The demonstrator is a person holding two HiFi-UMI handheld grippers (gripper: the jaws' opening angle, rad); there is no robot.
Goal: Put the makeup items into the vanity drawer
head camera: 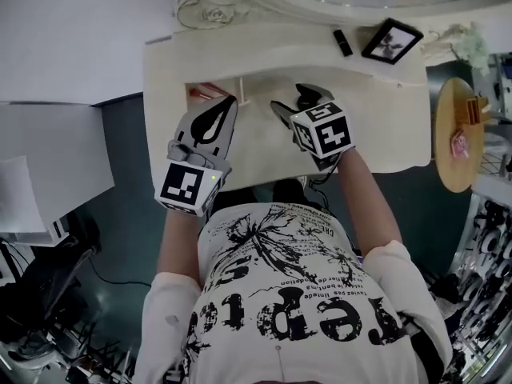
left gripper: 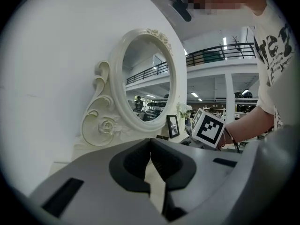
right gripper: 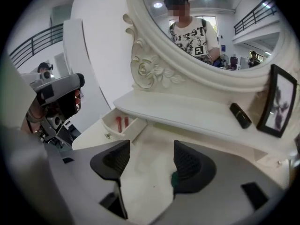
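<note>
The cream vanity (head camera: 376, 126) has a small drawer (head camera: 240, 94) pulled open at its left. Two red makeup sticks (right gripper: 121, 123) lie inside the drawer (right gripper: 137, 129). A black makeup tube (right gripper: 240, 115) rests on the upper shelf beside a black picture frame (right gripper: 280, 106); in the head view this tube (head camera: 342, 42) is at the back. My right gripper (right gripper: 151, 150) is open and empty over the tabletop, right of the drawer. My left gripper (left gripper: 150, 142) is shut with nothing between its jaws, and it hovers just in front of the drawer (head camera: 230, 102).
An oval mirror in a carved frame (left gripper: 145, 78) stands behind the shelf. The picture frame (head camera: 391, 41) leans at the back right. A round wooden side table (head camera: 458, 134) with small items stands to the right. Grey floor lies left of the vanity.
</note>
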